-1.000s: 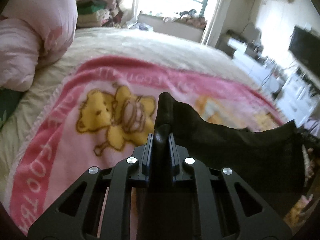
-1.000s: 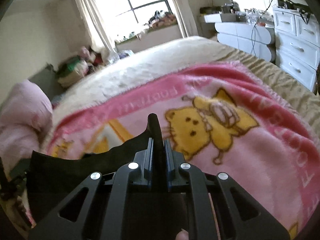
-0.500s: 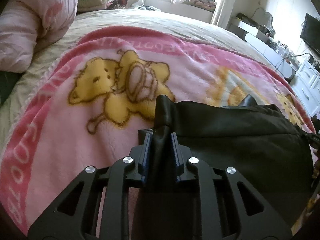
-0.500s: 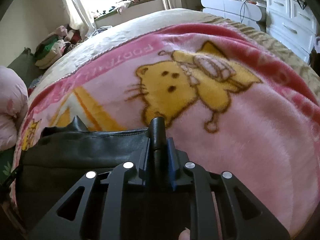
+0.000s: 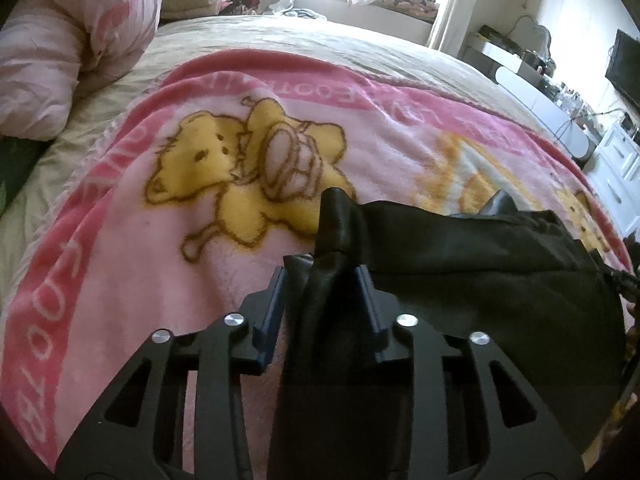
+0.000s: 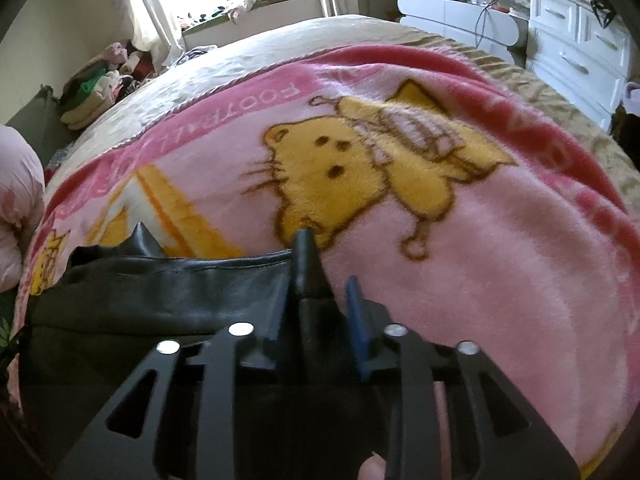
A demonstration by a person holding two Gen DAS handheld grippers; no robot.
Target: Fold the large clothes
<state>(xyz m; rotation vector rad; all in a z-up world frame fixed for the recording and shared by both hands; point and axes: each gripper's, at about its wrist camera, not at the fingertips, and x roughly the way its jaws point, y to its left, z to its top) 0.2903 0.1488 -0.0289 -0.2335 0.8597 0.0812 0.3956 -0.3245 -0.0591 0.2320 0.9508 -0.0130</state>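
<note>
Your left gripper (image 5: pixel 324 292) has just been opening: the blue pads now stand partly apart with a pinched ridge of the black garment (image 5: pixel 480 264) loose between them, not clamped. The right gripper (image 6: pixel 320 304) is the same, jaws just parted and a peak of the black garment (image 6: pixel 160 292) standing between the pads, the right pad clearly off it.

The garment lies folded on the pink blanket (image 5: pixel 132 280), its top edge running between your two grippers.

Risks: the leather-like fabric looks stiff and slick, so the pinched peaks may spring back and undo the fold. If you pull away before the jaws clear, a pad could snag the ridge and drag the layer askew. The fleecy blanket may shift under it too. A pointed bit (image 5: pixel 500 204) already pokes out past the far edge, so the layers aren't square.
</note>
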